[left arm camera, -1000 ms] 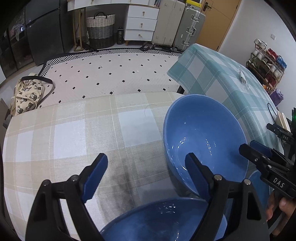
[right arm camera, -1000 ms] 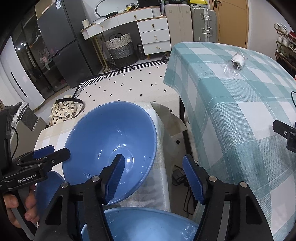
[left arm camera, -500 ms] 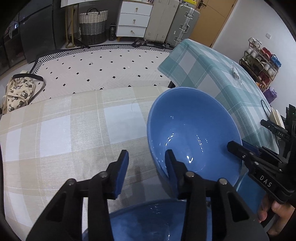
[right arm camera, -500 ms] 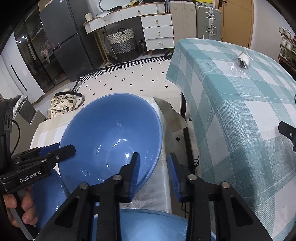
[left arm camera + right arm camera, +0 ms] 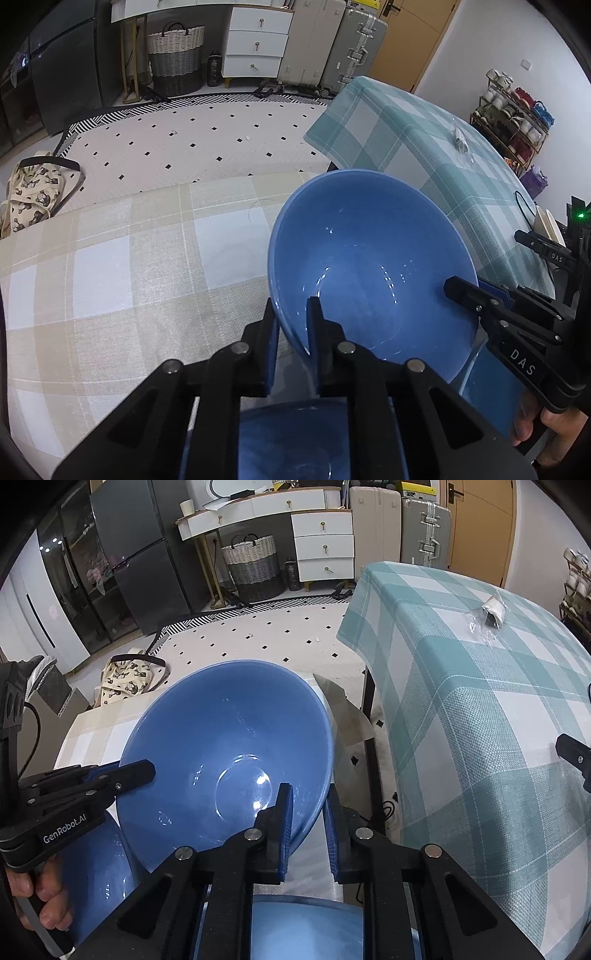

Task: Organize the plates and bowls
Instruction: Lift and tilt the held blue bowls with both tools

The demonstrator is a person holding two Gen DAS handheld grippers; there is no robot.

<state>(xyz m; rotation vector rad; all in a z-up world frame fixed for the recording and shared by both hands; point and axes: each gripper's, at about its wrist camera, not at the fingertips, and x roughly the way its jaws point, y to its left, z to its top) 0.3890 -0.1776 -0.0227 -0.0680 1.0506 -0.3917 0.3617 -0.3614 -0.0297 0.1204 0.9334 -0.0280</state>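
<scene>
jaws of both grippers have just been closing and now pinch the rim of one blue bowl (image 5: 373,266) from opposite sides. left gripper (image 5: 291,325): fingers nearly together, one pad outside the bowl wall, one inside, rim clamped between them. right gripper (image 5: 308,812): same grip on the opposite rim, inner pad against the glazed inside, outer pad against the outside wall; a narrow gap stays between the pads, filled by the rim.

bowl: deep, conical, glossy blue, empty, small flat circle at the bottom with ceiling-light glints. it sits tilted, mouth toward the cameras, over the right end of the beige plaid table (image 5: 110,266), near the gap to the teal plaid table (image 5: 480,720). whether its base touches the cloth or is lifted clear cannot be told; the foot is hidden behind the bowl's wall.

second bowl (image 5: 295,443), same blue, lies just under the left gripper at the bottom edge of the left view. right view shows a blue bowl (image 5: 306,930) below the right gripper and another blue curved surface (image 5: 96,867) under the left gripper's handle; probably more bowls, partly hidden.

a hand (image 5: 40,893) wraps the left gripper's handle; fingertips of the other hand (image 5: 546,424) show on the right gripper's handle.

a small clear packet (image 5: 487,616) lies on the teal table, well apart from the bowls.
</scene>
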